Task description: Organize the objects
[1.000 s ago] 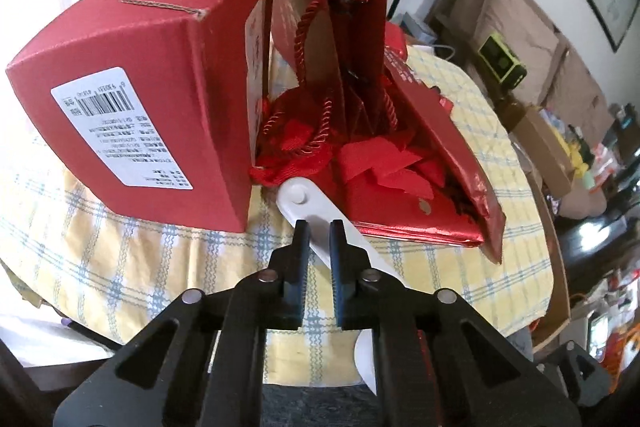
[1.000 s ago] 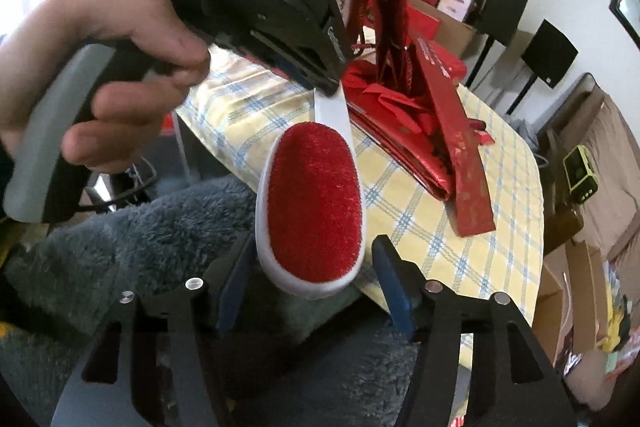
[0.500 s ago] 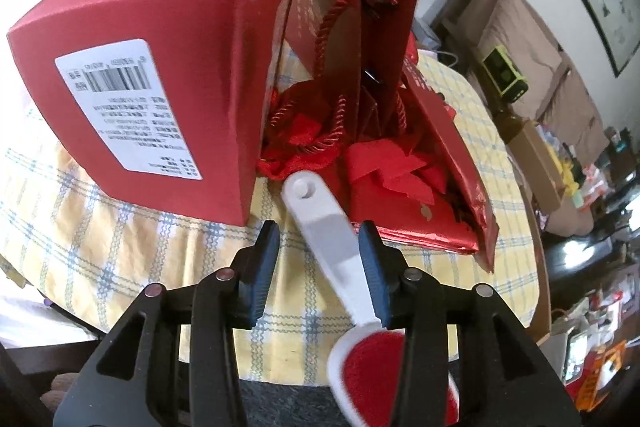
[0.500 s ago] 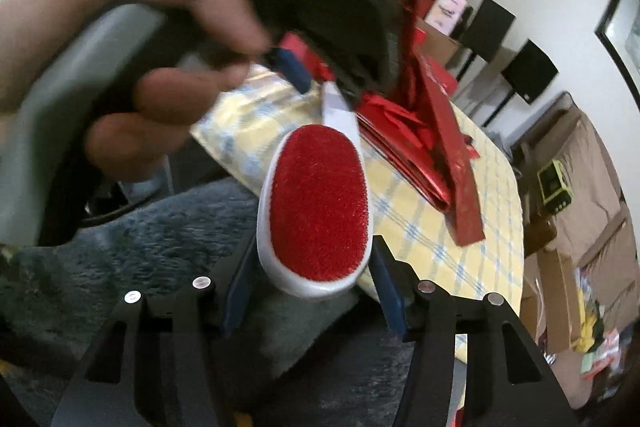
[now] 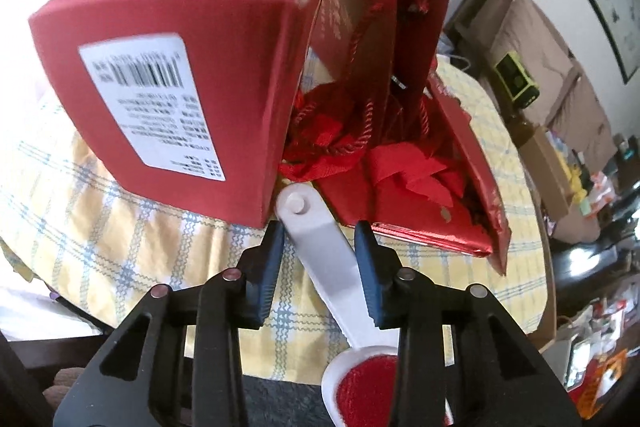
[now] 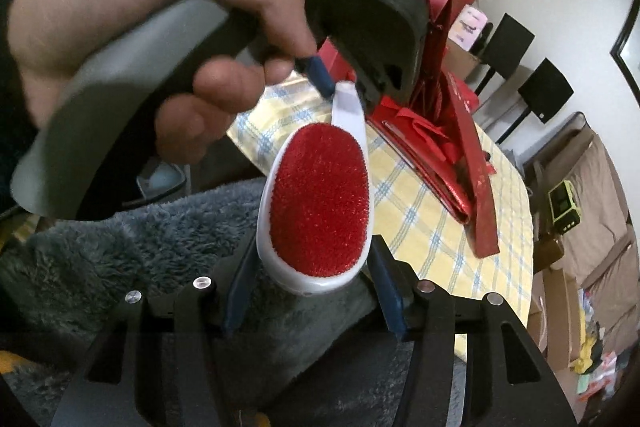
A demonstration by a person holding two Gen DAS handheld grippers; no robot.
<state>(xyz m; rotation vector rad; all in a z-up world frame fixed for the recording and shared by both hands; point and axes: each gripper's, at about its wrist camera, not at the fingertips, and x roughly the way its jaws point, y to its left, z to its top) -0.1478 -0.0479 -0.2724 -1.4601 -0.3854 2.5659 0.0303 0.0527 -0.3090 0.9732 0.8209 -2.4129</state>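
Left wrist view: the lint brush [image 5: 320,259], white handle with a red bristle pad, runs between the fingers of the left gripper [image 5: 319,251], handle tip pointing at the table.
Left gripper: jaws spread apart, a gap showing on each side of the handle, nothing clamped.
Brush position: held in the air just over the near edge of the table [image 5: 120,239], handle tip just beside the bottom corner of the red box [image 5: 180,87].
Right wrist view: the brush's [image 6: 320,195] red pad faces the camera, its rounded white end sitting between the fingers of the right gripper [image 6: 310,275].
Right gripper: blue pads close against both sides of the brush head, gripping it.
Person's hand [image 6: 140,39]: wrapped round the grey handle of the left gripper [image 6: 344,75], upper left.
Table: yellow-and-blue checked cloth.
Red box: white barcode label on its near face.
Red gift bags [image 5: 400,67]: standing and lying just behind the box, cord handles and red tissue spilling out.
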